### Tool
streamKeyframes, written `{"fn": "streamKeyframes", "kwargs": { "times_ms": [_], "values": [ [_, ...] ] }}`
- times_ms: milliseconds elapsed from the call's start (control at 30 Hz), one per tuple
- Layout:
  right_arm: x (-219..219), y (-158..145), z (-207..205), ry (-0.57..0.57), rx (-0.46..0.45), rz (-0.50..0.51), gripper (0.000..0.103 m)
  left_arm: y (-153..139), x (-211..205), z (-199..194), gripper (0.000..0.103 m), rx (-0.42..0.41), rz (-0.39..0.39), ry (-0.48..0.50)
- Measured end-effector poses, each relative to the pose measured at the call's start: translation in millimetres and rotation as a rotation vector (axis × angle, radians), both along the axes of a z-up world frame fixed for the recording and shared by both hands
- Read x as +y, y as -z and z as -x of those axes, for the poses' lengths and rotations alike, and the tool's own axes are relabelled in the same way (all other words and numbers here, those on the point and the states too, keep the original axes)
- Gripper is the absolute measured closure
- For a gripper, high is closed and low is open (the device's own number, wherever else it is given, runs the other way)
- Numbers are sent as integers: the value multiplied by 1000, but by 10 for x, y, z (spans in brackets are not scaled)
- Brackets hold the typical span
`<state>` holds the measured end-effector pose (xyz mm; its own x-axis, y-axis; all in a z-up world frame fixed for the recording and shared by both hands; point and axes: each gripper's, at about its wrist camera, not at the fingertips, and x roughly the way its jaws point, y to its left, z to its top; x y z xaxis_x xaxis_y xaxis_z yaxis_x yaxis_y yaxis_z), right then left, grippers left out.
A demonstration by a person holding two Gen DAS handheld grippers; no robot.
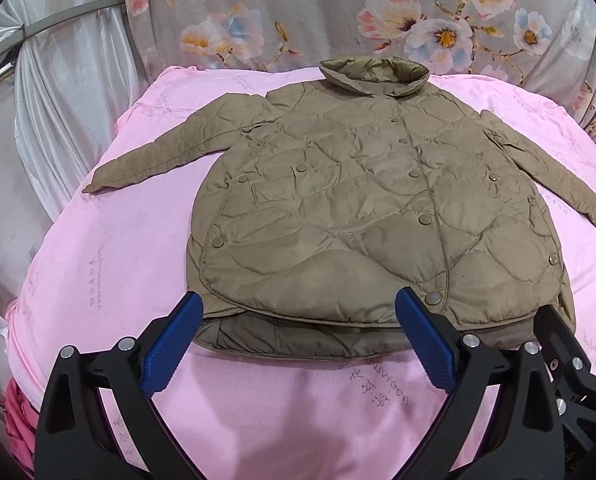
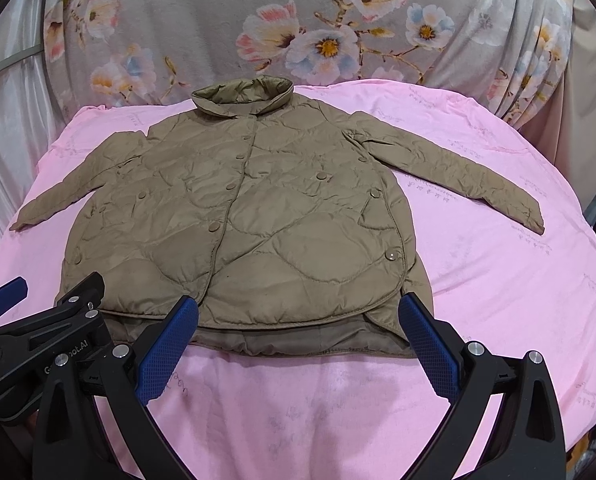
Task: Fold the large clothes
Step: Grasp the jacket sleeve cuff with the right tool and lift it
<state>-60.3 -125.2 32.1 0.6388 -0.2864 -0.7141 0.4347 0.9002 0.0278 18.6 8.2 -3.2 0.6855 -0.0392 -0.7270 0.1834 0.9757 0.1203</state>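
While spread flat on pink sheet [image 1: 98, 264], olive jacket [image 1: 337, 208]; both hand-held grippers [image 1: 298, 320] [image 2: 298, 320] agape, empty.

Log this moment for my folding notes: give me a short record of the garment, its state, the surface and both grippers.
garment: tan quilted jacket, snap buttons, collar at the far end
state: laid flat, front up, buttoned, not yet folded
sleeves: both spread outward, left sleeve, right sleeve
surface: pink sheet
backdrop: floral cloth
left gripper: open, empty, near the hem
right gripper: open, empty, near the hem
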Motion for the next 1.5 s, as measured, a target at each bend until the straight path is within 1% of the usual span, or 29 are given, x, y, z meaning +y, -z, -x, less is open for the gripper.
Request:
{"fn": "streamKeyframes", "kwargs": {
  "times_ms": [133, 233, 300, 333, 467, 533, 567, 633, 700, 833, 933, 1000, 1067, 1133, 1167, 1200, 1233, 1267, 1300, 1333, 1400, 1467, 1500],
  "values": [
    [-113, 34, -74, -5, 7, -17, 5, 24, -39, -71, 8, 11, 1, 7],
    [-330, 32, -89, 33, -18, -53, 5, 41, -46, -161, 8, 11, -5, -8],
    [-625, 37, -93, 76, -52, -125, 5, 48, -19, -243, 8, 11, -2, -27],
    [-840, 48, -96, 110, -67, -163, 5, 53, 0, -297, 8, 12, 0, -38],
    [-1565, 84, -108, 247, -107, -237, 5, 72, 80, -500, 8, 9, 1, -77],
    [-2036, 135, -78, 357, -129, -270, 5, 74, 123, -632, 8, 1, -8, -94],
    [-2193, 153, -88, 394, -137, -280, 5, 80, 140, -683, 8, -2, -12, -101],
    [-2645, 226, -97, 484, -148, -311, 5, 97, 175, -811, 8, -6, -20, -116],
    [-3005, 317, -111, 546, -162, -356, 6, 112, 214, -916, 8, -10, -20, -135],
    [-3519, 582, -129, 642, -184, -466, 9, 137, 264, -1113, 8, -16, -5, -157],
    [-3740, 766, -164, 689, -180, -521, 11, 171, 292, -1248, 8, -14, -3, -168],
    [-3802, 855, -198, 711, -177, -539, 12, 206, 308, -1323, 8, -8, -1, -175],
    [-3883, 924, -189, 735, -200, -565, 12, 246, 331, -1392, 8, -2, -3, -185],
    [-3931, 939, -200, 761, -236, -566, 12, 295, 364, -1465, 8, 9, 5, -195],
    [-3954, 935, -205, 767, -243, -563, 18, 318, 376, -1498, 8, 16, 8, -197],
    [-3975, 928, -211, 770, -248, -558, 32, 345, 387, -1533, 8, 23, 7, -200],
    [-4004, 923, -253, 770, -253, -560, 43, 364, 393, -1552, 8, 25, 6, -201],
    [-4039, 918, -288, 764, -259, -570, 68, 384, 400, -1575, 8, 28, 5, -201],
    [-4068, 911, -330, 758, -264, -580, 86, 400, 403, -1593, 8, 29, 3, -200],
    [-4085, 883, -377, 751, -276, -587, 90, 418, 409, -1614, 8, 32, 2, -200],
    [-4049, 682, -508, 724, -316, -544, 95, 448, 423, -1652, 8, 37, 1, -203],
    [-3894, 343, -700, 656, -357, -454, 95, 480, 434, -1677, 8, 43, 0, -206],
    [-3761, 137, -830, 604, -380, -408, 96, 501, 443, -1691, 8, 47, 0, -207]
  ]
}}
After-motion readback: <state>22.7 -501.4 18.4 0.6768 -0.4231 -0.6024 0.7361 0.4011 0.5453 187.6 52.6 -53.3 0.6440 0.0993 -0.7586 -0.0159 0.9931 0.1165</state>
